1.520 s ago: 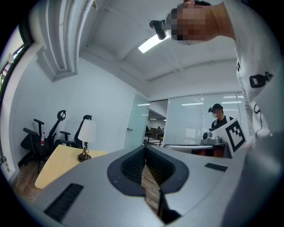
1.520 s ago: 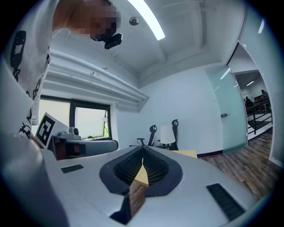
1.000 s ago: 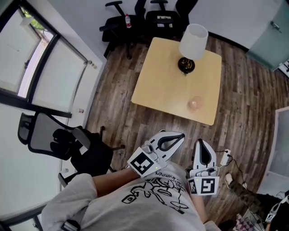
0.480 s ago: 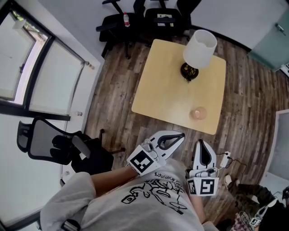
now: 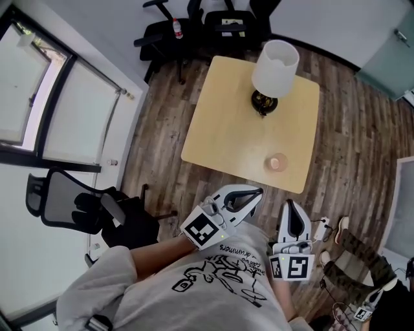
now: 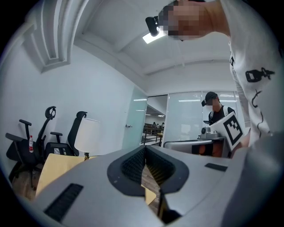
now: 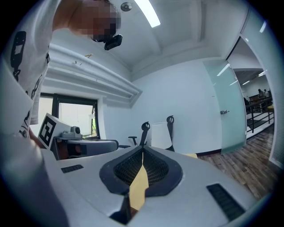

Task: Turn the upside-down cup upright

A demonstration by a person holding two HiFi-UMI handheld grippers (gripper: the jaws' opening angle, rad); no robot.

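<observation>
Office rm: dark plank floor, big window at far left, black mesh chair below it. More black chairs along the back wall. A square pale-wood counter sits mid-floor, ahead of the person.

Left claw: pads pressed together, nothing btw them. It's held close to the chest, angled fwd & to the right, roughly toward the counter's near edge. Not yet over the counter; a strip of floor shows btw tip & edge.

On the counter: a lamp w/ white shade & dark base at the far side, well apart from the cup. The cup stands alone nr the near-right corner, just inside the near edge. It's small, pinkish, see-through. Round outline from above, so its long axis runs vertical. Which end is up is too small to tell, & neither gripper view shows it.

Right claw: also pressed shut, empty, pointing nearly straight ahead. Key relation: the cup lies almost dead ahead of this claw, a touch to its left, so the right looks the natural one to reach. The left claw is abt as near but would come in on a slant. Nothing on the counter blocks the way, since the lamp is beyond the cup, not in front. Either claw must spread before any grip.

Far right: another person's legs on the floor, off the reach line.
</observation>
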